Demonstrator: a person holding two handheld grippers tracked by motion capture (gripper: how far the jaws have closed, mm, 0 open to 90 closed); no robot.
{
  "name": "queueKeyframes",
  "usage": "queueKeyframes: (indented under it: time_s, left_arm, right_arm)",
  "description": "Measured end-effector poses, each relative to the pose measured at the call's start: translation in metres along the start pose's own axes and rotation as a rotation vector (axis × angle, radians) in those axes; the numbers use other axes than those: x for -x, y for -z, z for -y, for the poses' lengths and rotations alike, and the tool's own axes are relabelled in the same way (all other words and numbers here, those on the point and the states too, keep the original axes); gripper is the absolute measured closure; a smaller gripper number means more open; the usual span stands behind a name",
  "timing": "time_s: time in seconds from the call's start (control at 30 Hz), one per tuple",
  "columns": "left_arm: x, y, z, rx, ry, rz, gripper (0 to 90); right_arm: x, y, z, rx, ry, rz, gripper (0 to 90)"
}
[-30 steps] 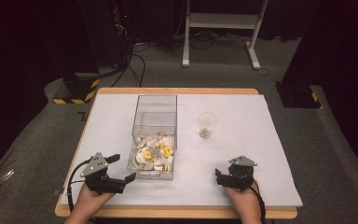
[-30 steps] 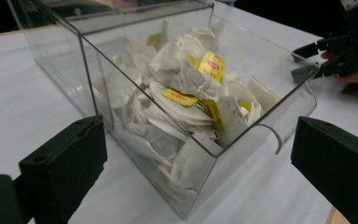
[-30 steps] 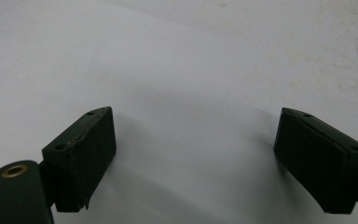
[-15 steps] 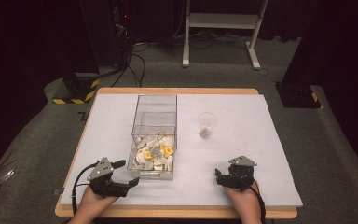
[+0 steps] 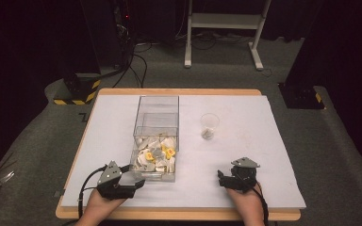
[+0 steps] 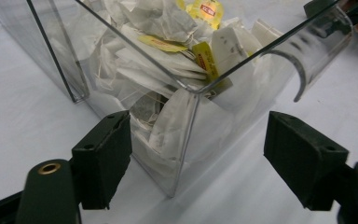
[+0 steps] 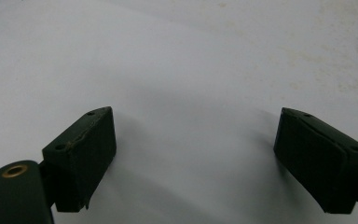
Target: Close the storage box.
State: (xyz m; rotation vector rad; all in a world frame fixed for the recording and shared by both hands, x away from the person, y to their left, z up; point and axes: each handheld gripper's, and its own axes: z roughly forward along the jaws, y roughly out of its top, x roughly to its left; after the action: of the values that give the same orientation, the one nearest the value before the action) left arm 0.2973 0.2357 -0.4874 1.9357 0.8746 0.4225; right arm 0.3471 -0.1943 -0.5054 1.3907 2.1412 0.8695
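Straddling the near corner of the one clear box [image 6: 186, 135] of tea bags [image 6: 168, 60], the left gripper [image 6: 198, 158] has been closing, pads not touching. The right gripper [image 7: 196, 158] gapes unclenched over bare table [image 5: 264, 141]; one cup [image 5: 209, 125] stands apart.

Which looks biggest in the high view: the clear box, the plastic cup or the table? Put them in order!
1. Table
2. Clear box of tea bags
3. Plastic cup, clearly the smallest

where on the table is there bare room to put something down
Bare: the white table cover between the clear box and the plastic cup, right of the cup, and left of the box. Crowded: the near edge, where the left hand-held gripper straddles the box corner.
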Motion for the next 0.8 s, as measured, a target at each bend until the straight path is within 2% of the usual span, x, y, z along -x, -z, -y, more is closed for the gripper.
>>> queueKeyframes:
  time_s: [0.2,0.37,0.8]
  left_arm:
    - [0.0005,-0.004,0.0018,-0.011,0.005,-0.031,26.6]
    - [0.0039,-0.0052,0.0013,0.0,-0.016,-0.069,29.5]
    - [0.006,-0.004,-0.0014,0.026,-0.021,-0.095,33.2]
  right_arm:
    - [0.0001,0.0,0.0,0.001,0.002,0.0,12.6]
    - [-0.0002,0.0002,0.0001,0.0,0.001,0.001,12.7]
    - [-0.0001,0.0001,0.0001,0.001,0.003,0.001,12.7]
